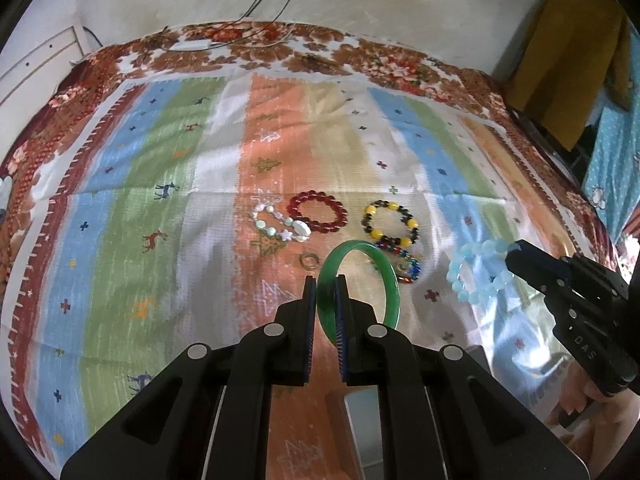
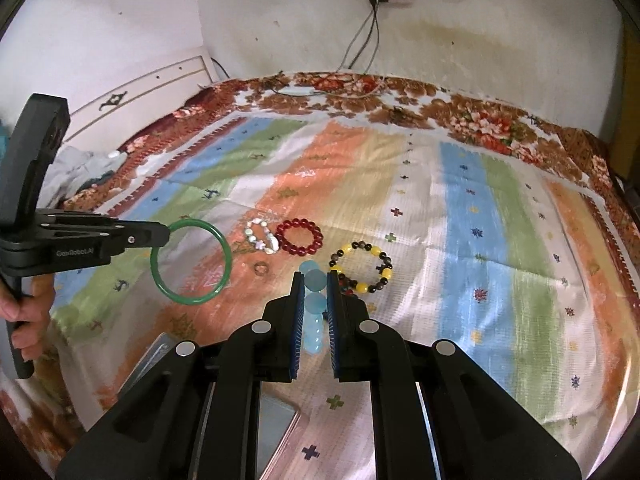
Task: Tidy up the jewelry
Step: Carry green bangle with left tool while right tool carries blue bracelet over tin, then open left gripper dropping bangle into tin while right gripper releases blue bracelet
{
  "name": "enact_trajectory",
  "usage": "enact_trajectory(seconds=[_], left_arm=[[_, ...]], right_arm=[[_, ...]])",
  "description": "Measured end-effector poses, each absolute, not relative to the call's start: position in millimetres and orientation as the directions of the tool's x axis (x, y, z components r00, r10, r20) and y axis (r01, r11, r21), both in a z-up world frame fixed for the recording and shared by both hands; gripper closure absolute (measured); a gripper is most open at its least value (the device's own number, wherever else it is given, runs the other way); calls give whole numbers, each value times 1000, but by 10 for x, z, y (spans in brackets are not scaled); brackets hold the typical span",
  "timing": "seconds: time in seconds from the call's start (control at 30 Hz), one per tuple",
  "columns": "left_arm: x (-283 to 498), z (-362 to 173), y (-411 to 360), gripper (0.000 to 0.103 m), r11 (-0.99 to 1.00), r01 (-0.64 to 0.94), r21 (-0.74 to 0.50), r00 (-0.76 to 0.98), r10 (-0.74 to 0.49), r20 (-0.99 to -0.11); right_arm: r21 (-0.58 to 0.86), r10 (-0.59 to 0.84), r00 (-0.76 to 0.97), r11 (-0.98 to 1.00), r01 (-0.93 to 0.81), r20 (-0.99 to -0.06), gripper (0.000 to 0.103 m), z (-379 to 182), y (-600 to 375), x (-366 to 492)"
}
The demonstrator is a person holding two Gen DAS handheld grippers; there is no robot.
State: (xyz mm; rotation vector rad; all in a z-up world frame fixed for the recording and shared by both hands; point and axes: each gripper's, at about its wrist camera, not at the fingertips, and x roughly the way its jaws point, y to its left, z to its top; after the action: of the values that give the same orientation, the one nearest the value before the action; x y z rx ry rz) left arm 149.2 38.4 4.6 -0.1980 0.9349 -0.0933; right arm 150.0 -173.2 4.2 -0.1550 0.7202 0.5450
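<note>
L claw (image 1: 325, 280) is clamped on the green bangle (image 1: 390, 284), pads on the ring's near-left arc; ring hangs edge-on to the L cam, plane running away along the fingers, lifted off the bed (image 1: 168, 184). R claw (image 2: 313, 278) is clamped on the pale blue bead bracelet (image 2: 314, 304), loop dangling down between the fingers.

Still on the bedspread, far side of both claws: red bead bracelet (image 1: 317, 213), white shell bracelet (image 1: 280, 224), yellow/black bead bracelet (image 1: 391, 221), multicolour bead strand (image 1: 404, 266), small ring (image 1: 308, 261).

Key relation: a shiny tray or box edge (image 2: 276, 424) shows just below/near side of both claws, so the drop spot prob lies toward the person, not out at the row; can't tell compartments. Both hands look about equally near it. Bangle is rigid, set it flat; bead loop will flop.
</note>
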Motion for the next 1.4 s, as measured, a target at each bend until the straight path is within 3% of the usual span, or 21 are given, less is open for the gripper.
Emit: enact_trajectory(seconds=[0.33,1.17,1.2,1.23,1.27,1.3,1.4], left_arm=[[1169,71,262,94,976,20,-219,605,-186,-774],[745,-101,-28,93,969,86,-232,548,-240,-801],[766,-144,-41,93,963,92,-253,523,-263,-811],[764,-161,-48,85,963,88,-254,518,-262,-814],[766,-173,-47,74,966,80,-247,517,-252,-818],[769,-167,-35,72,970,71,-234,524,-236,-818],[772,-137,68,69,969,33,-247,541,-225,-810]], right_arm=[[96,481,618,830,-550,-622,91,175,-1830,1199],[188,576,511,761,-621,-638,91,62,-1796,755],[196,576,504,760,-619,-644,90,44,-1803,760],[200,574,498,762,-616,-649,87,30,-1805,766],[201,567,502,769,-607,-653,73,22,-1819,773],[200,563,506,773,-602,-654,60,20,-1831,775],[205,550,514,788,-580,-658,59,17,-1874,816]])
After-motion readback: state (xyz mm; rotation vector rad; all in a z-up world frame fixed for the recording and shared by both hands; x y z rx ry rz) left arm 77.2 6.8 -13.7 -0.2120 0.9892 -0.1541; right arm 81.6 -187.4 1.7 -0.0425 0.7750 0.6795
